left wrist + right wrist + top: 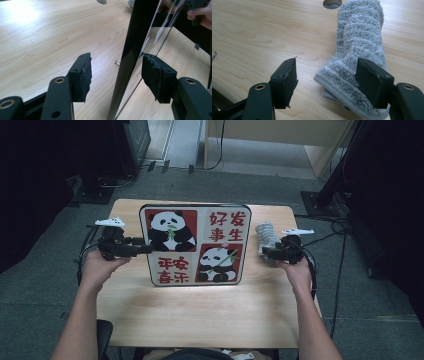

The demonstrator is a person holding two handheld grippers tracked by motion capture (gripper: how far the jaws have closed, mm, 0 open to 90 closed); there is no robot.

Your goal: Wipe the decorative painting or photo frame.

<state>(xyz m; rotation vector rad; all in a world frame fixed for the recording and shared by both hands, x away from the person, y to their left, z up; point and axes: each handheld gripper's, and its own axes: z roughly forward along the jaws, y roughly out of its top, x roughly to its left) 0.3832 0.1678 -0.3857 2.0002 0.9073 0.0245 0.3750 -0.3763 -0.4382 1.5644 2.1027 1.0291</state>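
High view: the wooden table (pixel 200 310) carries an upright panda board (pixel 195 245) at centre. At nine o'clock the left gripper (pixel 142 249) straddles its edge, jaws unclenched. At three o'clock the right gripper (pixel 264 251) gapes over a grey towel (pixel 265 234).

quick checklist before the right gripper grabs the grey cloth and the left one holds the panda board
1. Right gripper open: ok, its jaws stand apart.
2. Grey cloth within the jaws: ok, its near end lies between them, by the right-hand pad, not yet pinched.
3. Cloth free of other things: ok, it lies folded on bare table, apart from the board.
4. Left gripper on the panda board: not ok, the jaws straddle its dark edge but the left-hand pad stands clear of it.
5. Board standing steady: cannot tell, it is upright, but its support is hidden.
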